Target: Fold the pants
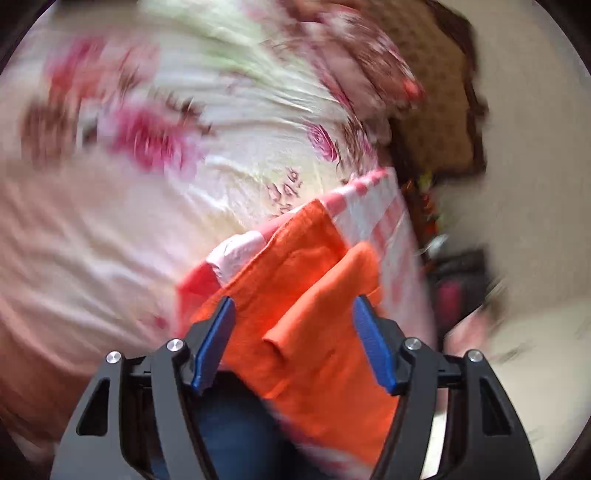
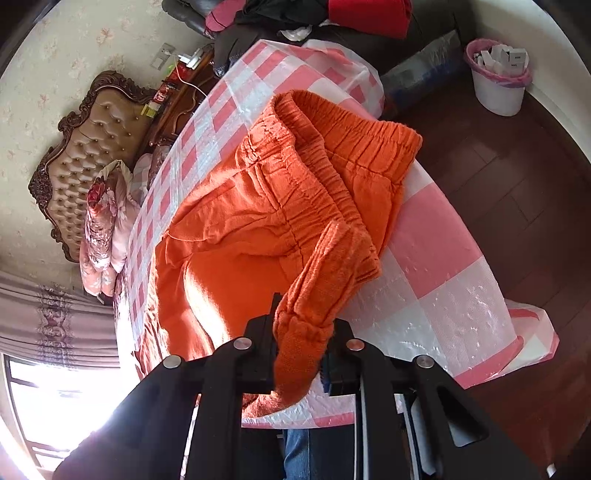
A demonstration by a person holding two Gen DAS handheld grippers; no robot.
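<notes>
**Operator:** Starting closest in, on my right wrist view: the right gripper sits at the bottom centre of the frame, and its black fingers are clenched on a bunched fold of the orange knitted pants. The cloth is pinched between them and hangs out below the jaws.

**Partner:** And the left one?

**Operator:** The left gripper is released. In the left wrist view its blue pads stand wide apart at the bottom of the frame, with orange cloth lying between and beyond them; neither pad presses on it. That view is badly smeared, so I can't give you fine detail there.

**Partner:** Where are the pants overall?

**Operator:** Spread across the middle of the right wrist frame, on a pink-and-white checked plastic sheet. The ribbed elastic waistband is at the upper right of the garment, gaping open. One part runs down from the middle toward my right gripper.

**Partner:** Anything further out?

**Operator:** Below the jaws, at the bottom edge, a strip of blue denim, a person's leg. Past the sheet, to the left, floral pink pillows lean against a tufted tan headboard with a carved dark wood frame. Lower left is a bright window with a patterned mauve curtain above it. Right side, dark wooden floorboards, and in the upper right corner a white waste bin with a pink liner. Along the top edge, a heap of dark and red clothes.
</notes>
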